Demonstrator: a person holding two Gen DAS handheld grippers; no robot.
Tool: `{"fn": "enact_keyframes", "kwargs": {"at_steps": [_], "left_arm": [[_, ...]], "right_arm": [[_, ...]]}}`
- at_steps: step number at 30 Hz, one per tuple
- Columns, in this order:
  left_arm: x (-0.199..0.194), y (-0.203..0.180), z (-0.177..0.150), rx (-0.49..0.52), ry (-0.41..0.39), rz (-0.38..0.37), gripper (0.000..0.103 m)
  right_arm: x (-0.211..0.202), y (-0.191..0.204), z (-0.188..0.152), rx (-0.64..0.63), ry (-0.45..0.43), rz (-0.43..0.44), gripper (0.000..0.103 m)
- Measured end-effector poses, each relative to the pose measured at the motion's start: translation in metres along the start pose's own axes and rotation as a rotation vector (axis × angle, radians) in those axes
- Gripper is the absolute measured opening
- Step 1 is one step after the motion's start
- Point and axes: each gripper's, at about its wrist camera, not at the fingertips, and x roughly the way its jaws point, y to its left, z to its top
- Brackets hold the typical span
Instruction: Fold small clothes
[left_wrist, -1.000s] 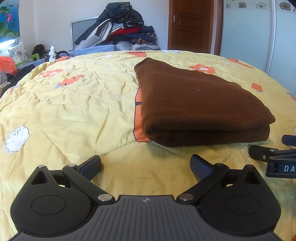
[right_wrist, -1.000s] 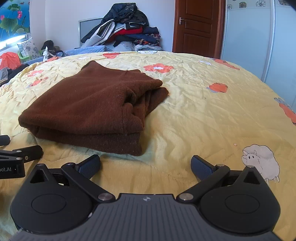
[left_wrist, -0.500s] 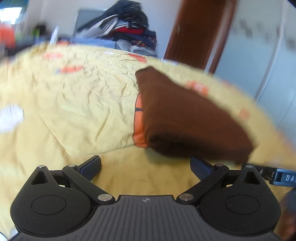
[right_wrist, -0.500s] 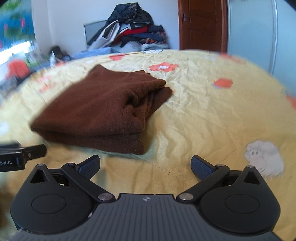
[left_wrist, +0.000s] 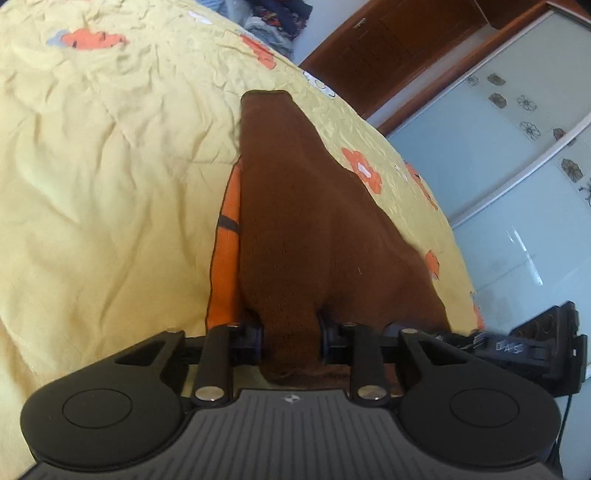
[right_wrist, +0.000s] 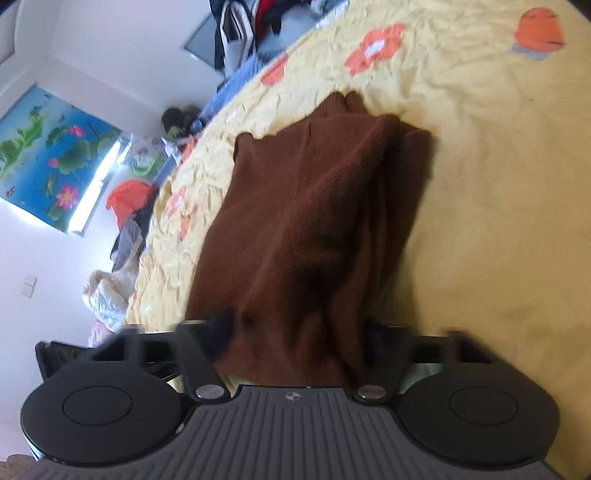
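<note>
Left gripper and right gripper each pinch the brown sweater's near edge (bulky layers); uneven lifting could spill the folds.

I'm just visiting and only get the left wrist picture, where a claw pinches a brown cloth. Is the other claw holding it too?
Observer: Yes. The right claw is clamped on the near edge of the brown sweater.
Visitor: Is the cloth one flat sheet?
Observer: No. On that side its folded layers show, stacked on the yellow bedspread.
</note>
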Motion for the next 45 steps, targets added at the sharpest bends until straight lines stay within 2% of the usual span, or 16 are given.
{"fn": "enact_keyframes", "kwargs": {"at_steps": [4,8,10,11,12,14,17,20,21,23,28,30,31,35,40,45], "left_arm": [[-0.019,-0.018,-0.015,0.128,-0.014,0.012,0.017],[-0.02,-0.02,-0.032,0.24,-0.024,0.046,0.026],[-0.03,-0.024,-0.031,0.27,-0.035,0.052,0.046],[-0.035,-0.025,-0.028,0.277,-0.047,0.063,0.075],[-0.042,-0.026,-0.025,0.284,-0.093,0.081,0.088],[-0.055,-0.031,-0.019,0.326,-0.232,0.102,0.098],[-0.039,-0.051,-0.001,0.44,-0.256,0.144,0.098],[-0.003,-0.075,0.004,0.565,-0.185,0.136,0.097],[0.013,-0.081,0.004,0.593,-0.129,0.131,0.097],[0.042,-0.089,-0.001,0.661,-0.062,0.187,0.099],[0.043,-0.084,0.002,0.676,-0.056,0.17,0.1],[0.024,-0.08,-0.002,0.642,-0.081,0.162,0.099],[0.014,-0.077,-0.006,0.622,-0.095,0.168,0.099],[-0.02,-0.063,-0.026,0.507,-0.144,0.194,0.099],[-0.03,-0.045,-0.067,0.311,-0.152,0.355,0.099],[-0.02,-0.063,-0.093,0.43,-0.175,0.443,0.1]], "right_arm": [[-0.003,-0.002,-0.011,-0.046,0.027,0.034,0.029],[-0.022,-0.016,-0.021,-0.067,0.02,0.054,0.025],[-0.02,-0.031,-0.018,-0.016,0.022,0.119,0.038],[-0.023,-0.034,-0.016,0.017,0.029,0.14,0.055],[-0.029,-0.033,-0.013,0.025,0.024,0.156,0.08],[-0.044,-0.025,-0.003,-0.016,-0.063,0.16,0.103],[-0.047,-0.022,0.027,-0.034,-0.138,0.126,0.092],[-0.025,-0.017,0.061,-0.027,-0.132,0.049,0.067],[-0.013,-0.017,0.068,-0.024,-0.107,0.021,0.042],[0.013,-0.014,0.081,-0.051,-0.051,-0.06,0.013],[0.023,-0.031,0.093,-0.04,-0.065,-0.063,0.007],[0.014,-0.031,0.083,-0.055,-0.077,-0.049,0.019],[0.006,-0.028,0.076,-0.061,-0.092,-0.046,0.041],[-0.047,-0.004,0.028,-0.134,-0.25,-0.029,0.077],[-0.073,0.008,-0.036,-0.242,-0.288,-0.168,0.089],[-0.056,0.017,-0.085,-0.398,-0.196,-0.394,0.103]]}}
